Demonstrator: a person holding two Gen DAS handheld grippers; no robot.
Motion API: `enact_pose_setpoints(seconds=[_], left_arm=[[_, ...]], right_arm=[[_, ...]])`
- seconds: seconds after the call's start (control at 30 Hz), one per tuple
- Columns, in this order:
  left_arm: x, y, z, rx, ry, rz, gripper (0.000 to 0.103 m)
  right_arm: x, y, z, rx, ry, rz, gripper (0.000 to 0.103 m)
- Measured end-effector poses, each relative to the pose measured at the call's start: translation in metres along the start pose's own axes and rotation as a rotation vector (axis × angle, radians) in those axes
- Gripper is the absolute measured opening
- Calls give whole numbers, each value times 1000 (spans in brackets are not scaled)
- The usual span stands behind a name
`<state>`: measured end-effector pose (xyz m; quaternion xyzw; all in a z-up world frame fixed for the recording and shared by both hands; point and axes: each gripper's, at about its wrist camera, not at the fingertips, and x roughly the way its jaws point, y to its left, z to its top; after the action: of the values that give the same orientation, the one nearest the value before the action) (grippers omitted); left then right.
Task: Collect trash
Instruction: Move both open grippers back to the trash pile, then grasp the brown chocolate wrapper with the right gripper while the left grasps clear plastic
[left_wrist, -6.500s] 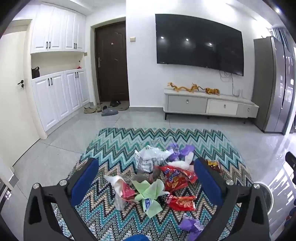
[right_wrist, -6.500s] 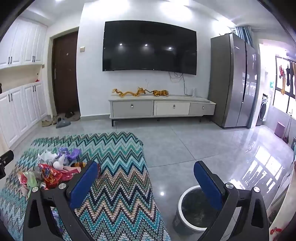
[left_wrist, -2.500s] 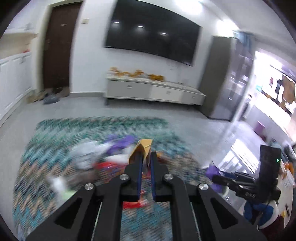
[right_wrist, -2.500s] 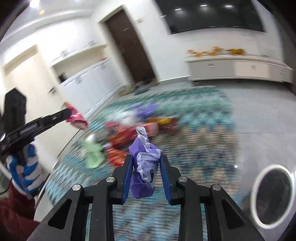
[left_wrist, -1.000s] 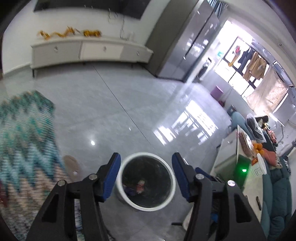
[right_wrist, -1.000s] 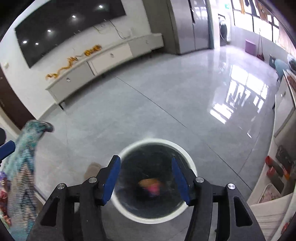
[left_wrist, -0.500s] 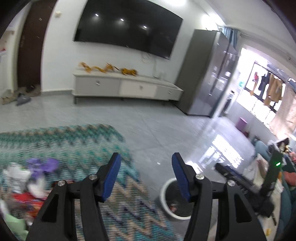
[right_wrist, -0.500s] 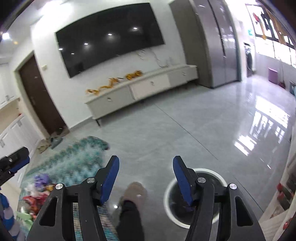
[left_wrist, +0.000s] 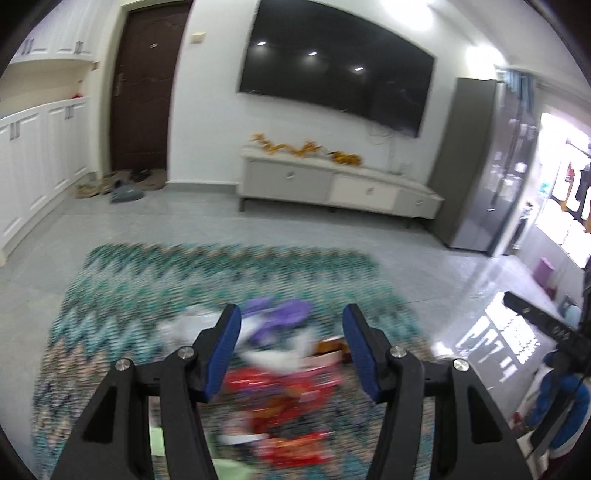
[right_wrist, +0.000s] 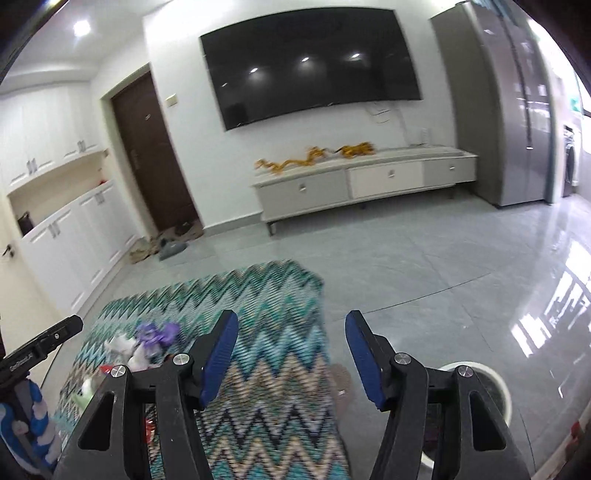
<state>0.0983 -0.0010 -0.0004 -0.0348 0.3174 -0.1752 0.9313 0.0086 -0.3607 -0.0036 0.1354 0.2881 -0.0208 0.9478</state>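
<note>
Left wrist view: the trash pile (left_wrist: 284, 373) is seen lying on the zigzag rug (left_wrist: 110, 295), right in front of the left tool (left_wrist: 291, 350). Red wrappers, a purple wrapper (left_wrist: 280, 312) and white scraps are heaped there, all blurred because the camera is being swung.

A moment ago the white bin was seen between the blue pads, and two small pieces were lying inside it. Before that, a wrapper was being pinched in each tool. Now nothing is held. The left tool is spread wide and empty, and it has been turned back to the pile. So one round has been finished, and another pick-up is likely to be started.

From the right wrist view, the right tool (right_wrist: 288, 350) is also spread wide and empty. It is pointed at the rug's far edge and the gray floor (right_wrist: 424, 266). The bin (right_wrist: 504, 391) is seen low on the right, partly hidden behind the tool's black arm. The pile (right_wrist: 144, 343) is seen off to the left, well apart from the bin.

Much trash is left on the rug, so many more trips will probably be needed.
</note>
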Motion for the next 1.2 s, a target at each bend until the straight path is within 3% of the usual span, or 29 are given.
enact_pose_setpoints(seconds=[0.13, 0.3, 0.57, 0.8, 0.83, 0.87, 0.93, 1.0, 1.1, 1.2], left_arm=[[17, 51, -16, -27, 78, 61, 55], [40, 82, -36, -33, 182, 26, 55], [75, 95, -62, -5, 309, -43, 55], [83, 79, -68, 88, 327, -72, 55], [84, 77, -68, 100, 328, -74, 55], [84, 76, -70, 113, 330, -72, 55], [84, 73, -72, 129, 326, -64, 46], [85, 72, -72, 128, 331, -68, 27], [83, 73, -73, 118, 316, -67, 17], [71, 76, -76, 96, 292, -59, 14]], right_arm=[[29, 26, -11, -39, 68, 62, 58], [76, 59, -28, -95, 171, 145, 60], [144, 97, -48, -209, 294, 236, 65], [172, 108, -67, -257, 362, 266, 66], [173, 108, -69, -257, 365, 272, 65], [172, 107, -72, -258, 367, 279, 56], [168, 106, -76, -271, 369, 284, 42], [165, 103, -81, -280, 374, 290, 36], [159, 100, -81, -275, 358, 302, 32], [148, 97, -79, -267, 329, 312, 30]])
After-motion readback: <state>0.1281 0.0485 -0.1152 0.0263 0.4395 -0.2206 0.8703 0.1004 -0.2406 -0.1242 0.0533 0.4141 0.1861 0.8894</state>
